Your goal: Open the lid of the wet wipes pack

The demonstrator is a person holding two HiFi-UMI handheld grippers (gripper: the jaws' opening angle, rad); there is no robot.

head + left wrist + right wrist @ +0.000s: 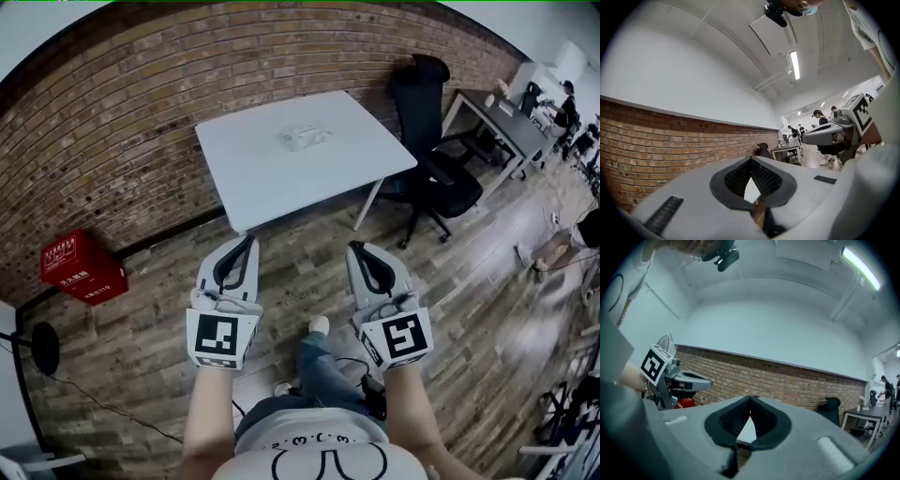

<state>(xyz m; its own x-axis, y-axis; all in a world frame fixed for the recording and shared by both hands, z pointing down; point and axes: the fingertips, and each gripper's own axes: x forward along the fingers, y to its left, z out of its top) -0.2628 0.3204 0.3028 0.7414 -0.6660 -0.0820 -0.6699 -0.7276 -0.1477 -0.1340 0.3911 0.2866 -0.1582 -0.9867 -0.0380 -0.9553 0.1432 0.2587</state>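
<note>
**noob_q:** Trying to figure out the step here. Touching the wet wipes pack (305, 138) yet, or just heading over?

**rig_watcher:** Just heading over, judging by this. Not touching anything. Lying flat near the middle of the white table (262, 183), up ahead, well apart from both grippers. Way too small from here for telling the lid's state.

**noob_q:** Carrying anything in the left gripper (250, 240) or right gripper (357, 247)?

**rig_watcher:** Nope, carrying nothing. Holding both sets of jaws pinched together, tips meeting, with only a sliver of the table peeking through the hollow behind the pads in each gripper view. Pointing both level, straight toward the table, side by side out in front of the waist, hovering over the wooden floor (141, 309).

**noob_q:** So calling for what next?

**rig_watcher:** Guessing: stepping up close, bringing both down over the pack, spreading the jaws, then pinning the pack with one and catching the lid's edge with the other. Probably needing a light pinch.
</note>
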